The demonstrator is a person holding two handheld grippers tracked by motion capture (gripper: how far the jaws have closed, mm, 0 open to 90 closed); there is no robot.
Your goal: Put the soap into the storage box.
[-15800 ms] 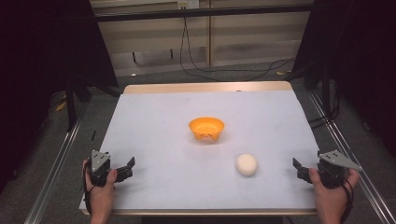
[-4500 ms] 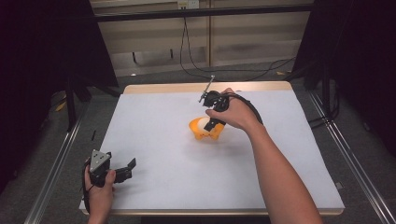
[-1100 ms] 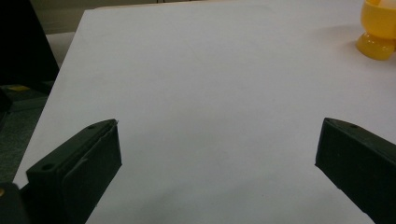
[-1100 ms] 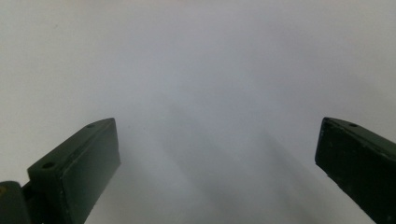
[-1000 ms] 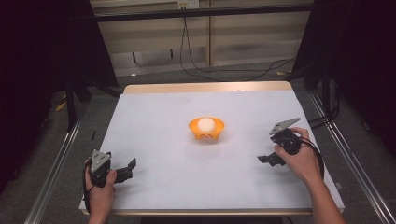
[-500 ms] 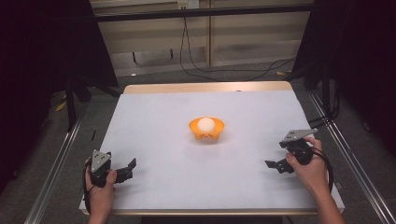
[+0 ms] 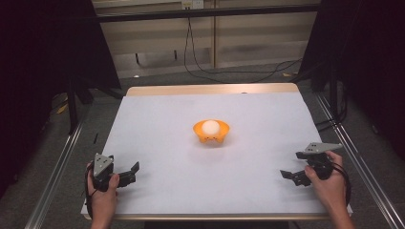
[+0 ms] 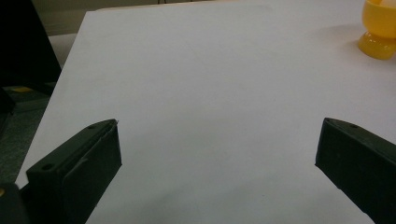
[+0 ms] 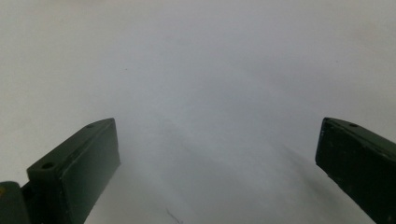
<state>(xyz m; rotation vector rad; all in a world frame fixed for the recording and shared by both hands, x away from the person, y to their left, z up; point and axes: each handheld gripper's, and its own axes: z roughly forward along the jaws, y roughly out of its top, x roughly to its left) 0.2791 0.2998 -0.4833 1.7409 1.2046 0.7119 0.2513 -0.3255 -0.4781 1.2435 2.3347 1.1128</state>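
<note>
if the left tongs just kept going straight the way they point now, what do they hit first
Probably nothing soon. The left tongs stand open over bare white table, which runs ahead of them. The orange bowl holding the white ball sits off to the right of that line, so they would likely pass beside it.

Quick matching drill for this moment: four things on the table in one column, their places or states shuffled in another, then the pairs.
1. white ball
2. orange bowl
3. left gripper
4. right gripper

A. open, near the table's right edge
B. mid-table, holding something
C. open, at the near left corner
D. resting inside a container

Pairs: 1-D, 2-B, 3-C, 4-A
</note>
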